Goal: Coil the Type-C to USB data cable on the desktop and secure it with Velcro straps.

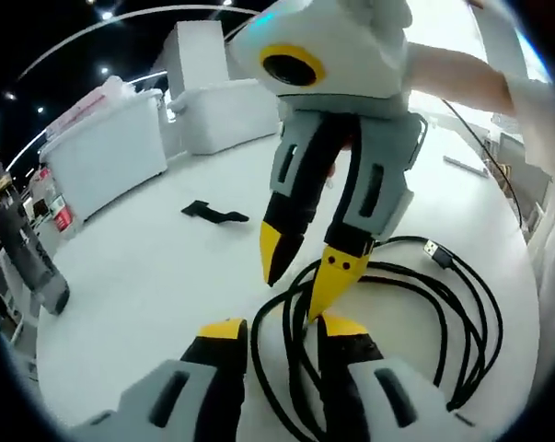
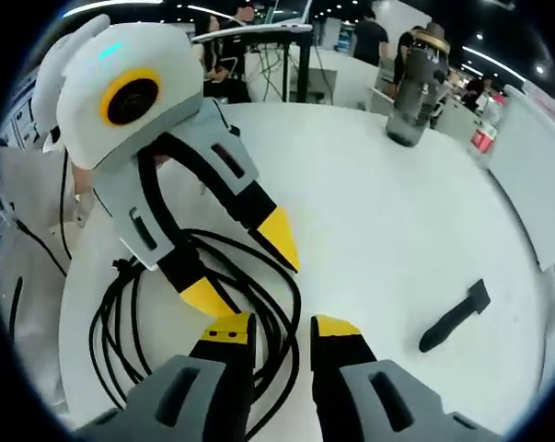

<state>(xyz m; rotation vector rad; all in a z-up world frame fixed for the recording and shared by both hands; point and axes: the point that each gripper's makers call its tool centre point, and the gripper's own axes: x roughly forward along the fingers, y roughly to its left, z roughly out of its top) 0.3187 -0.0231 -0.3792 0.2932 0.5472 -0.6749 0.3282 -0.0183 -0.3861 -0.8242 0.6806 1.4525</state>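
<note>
cable (image 1: 387, 304) lies in loose black loops on the white desk (image 1: 148, 276), with both tongs at its rim. left tongs (image 1: 279, 331) stand spread, strands running between them. right tongs (image 1: 306, 267), at 12 o'clock in the left gripper view, are spread too, one tip on the loops. velcro strap (image 1: 213, 213) lies apart at 10 o'clock; a dark bottle (image 2: 417, 87) stands far off.

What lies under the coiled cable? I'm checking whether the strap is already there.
Only bare white desktop shows under the cable. The black Velcro strap lies apart. Both grippers cover part of the coil.
</note>
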